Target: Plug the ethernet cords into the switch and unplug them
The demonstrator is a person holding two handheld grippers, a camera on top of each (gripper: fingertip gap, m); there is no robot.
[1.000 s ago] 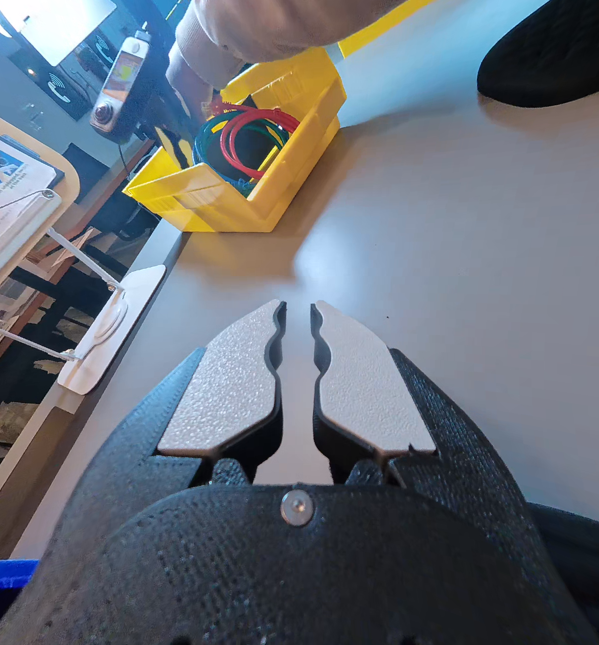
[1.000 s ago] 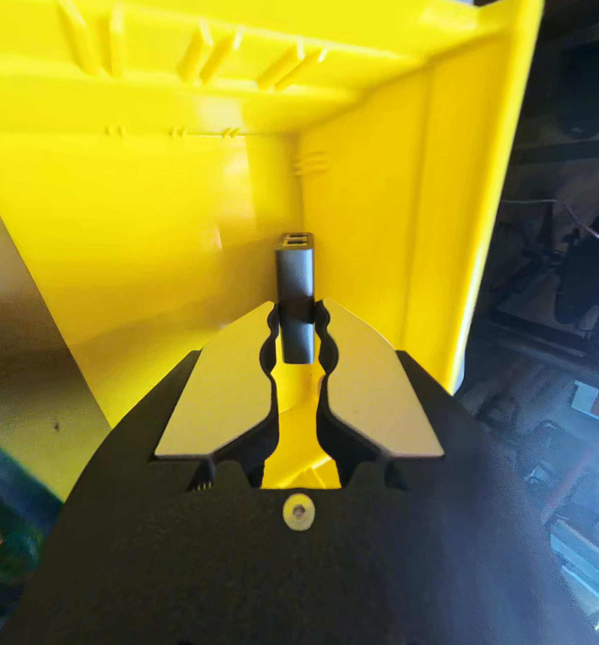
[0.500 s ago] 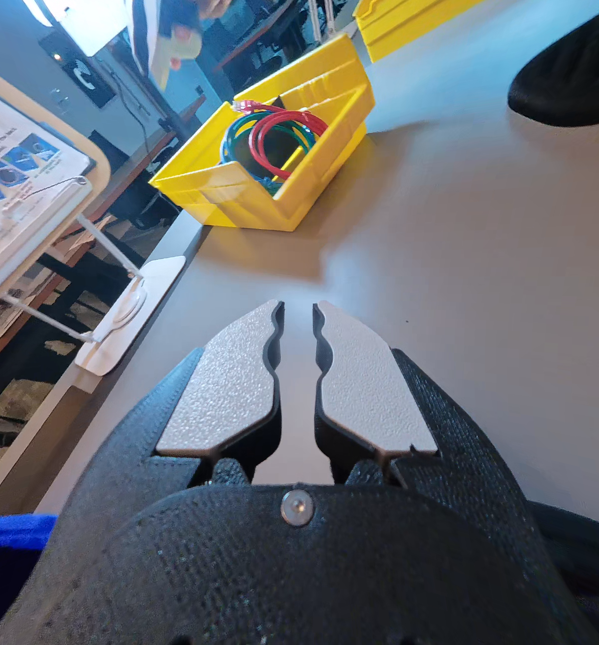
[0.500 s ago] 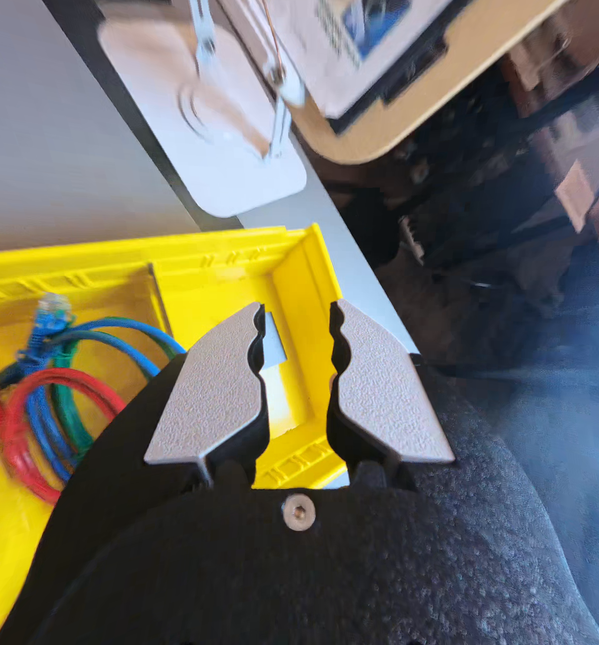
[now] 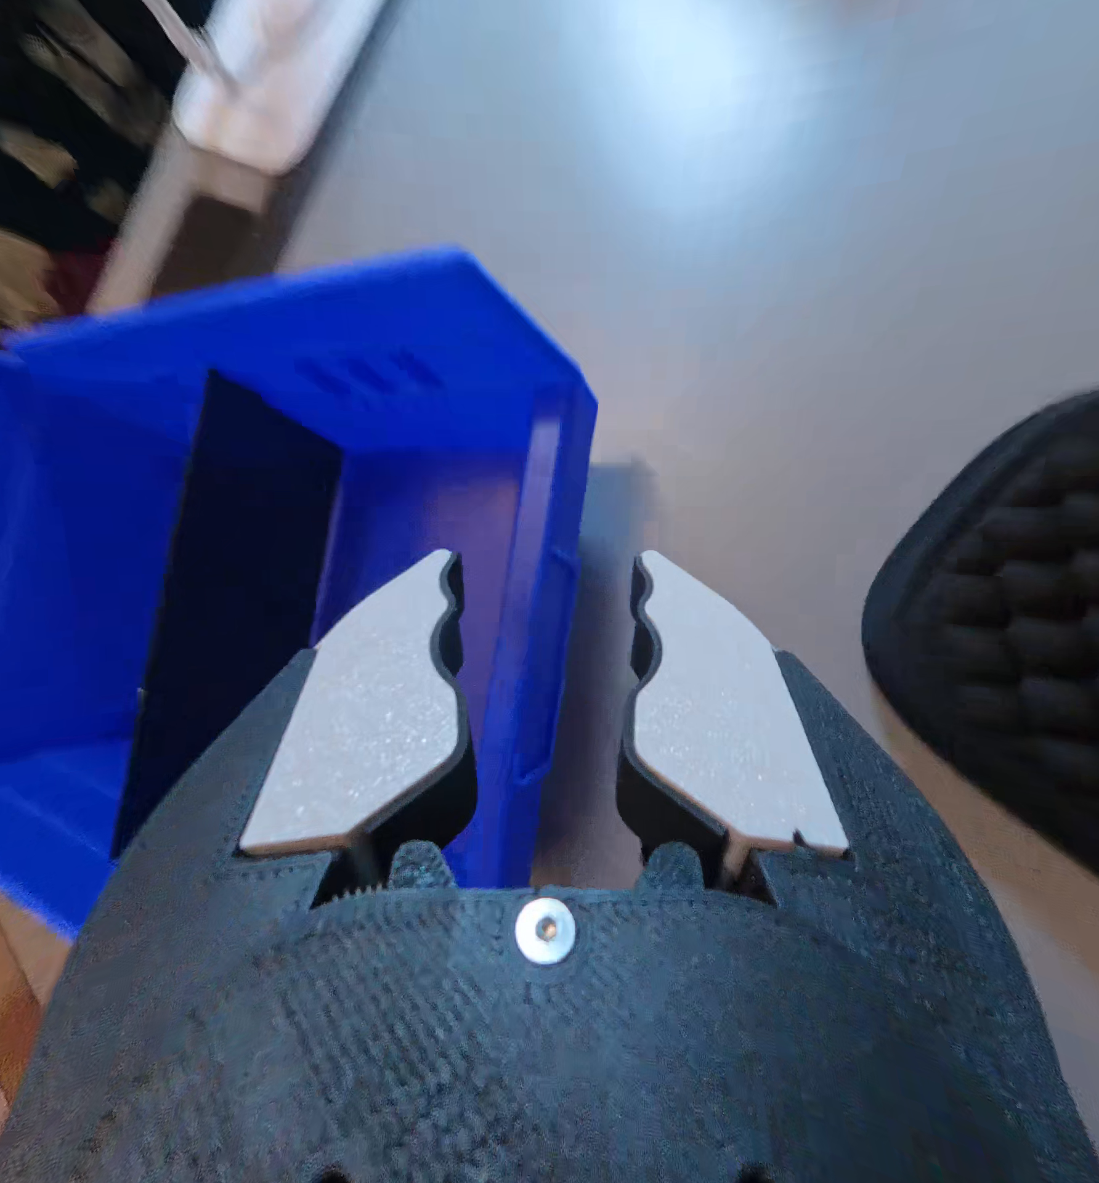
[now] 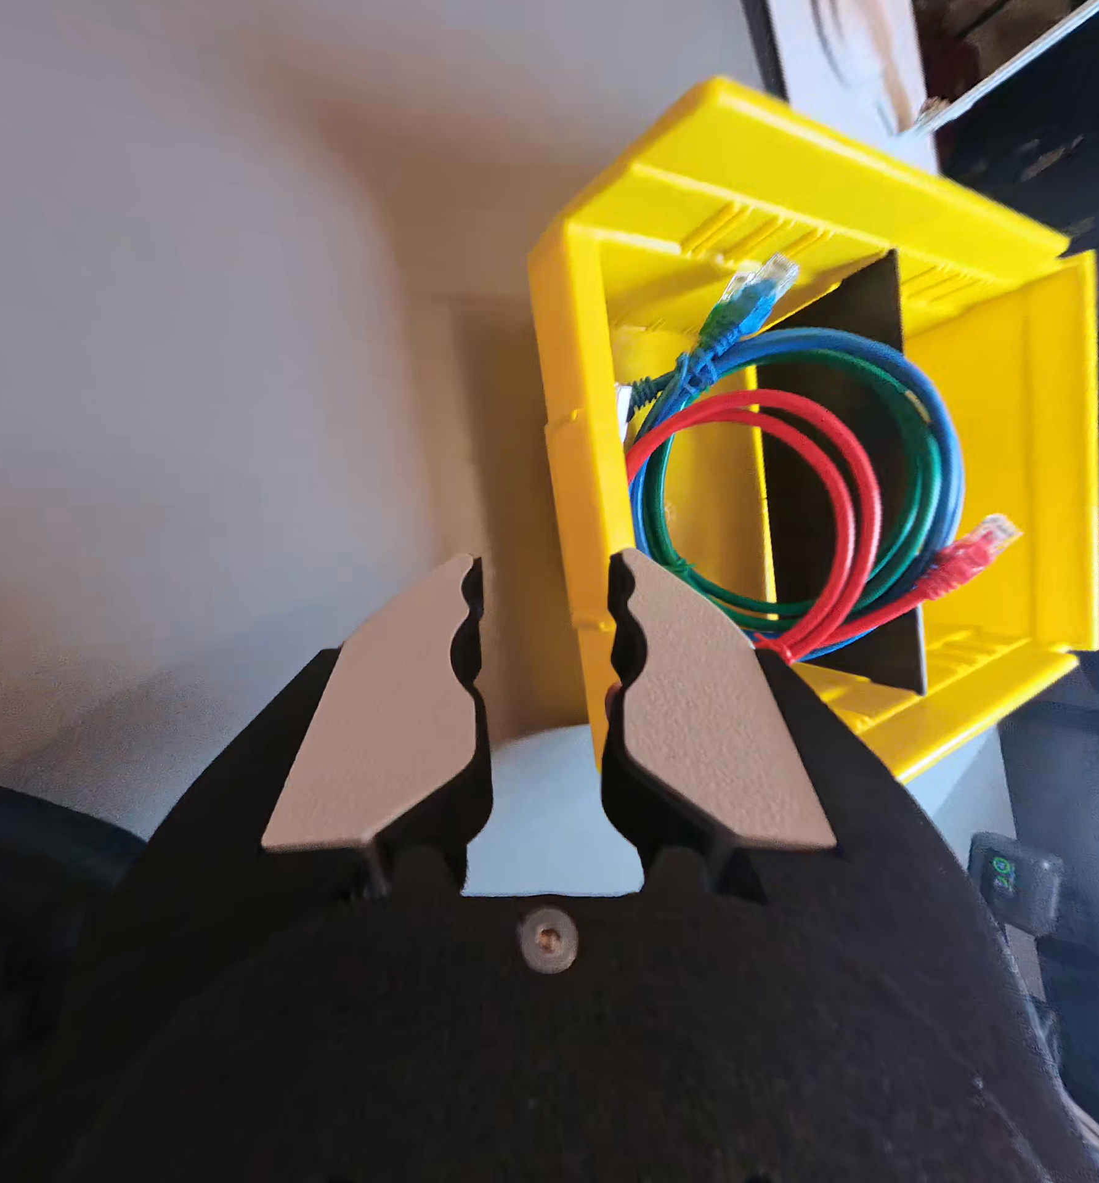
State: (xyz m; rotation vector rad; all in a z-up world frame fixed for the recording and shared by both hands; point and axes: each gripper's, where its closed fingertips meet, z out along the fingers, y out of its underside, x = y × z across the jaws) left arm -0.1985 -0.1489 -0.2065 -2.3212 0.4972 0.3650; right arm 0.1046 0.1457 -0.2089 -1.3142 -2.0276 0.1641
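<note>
In the right wrist view we see our right gripper with its jaws apart and nothing between them, above the grey table. At the upper right of the frame stands the yellow bin; the red cord, the blue cord and the green cord lie coiled inside it, over a dark divider. We judge the coils keep them tidy until plugging.

In the left wrist view our left gripper is also spread wide and empty, its fingers on both sides of the right wall of the blue bin at the left of the frame. A black padded object lies at the right edge. We cannot see the switch in either view.
</note>
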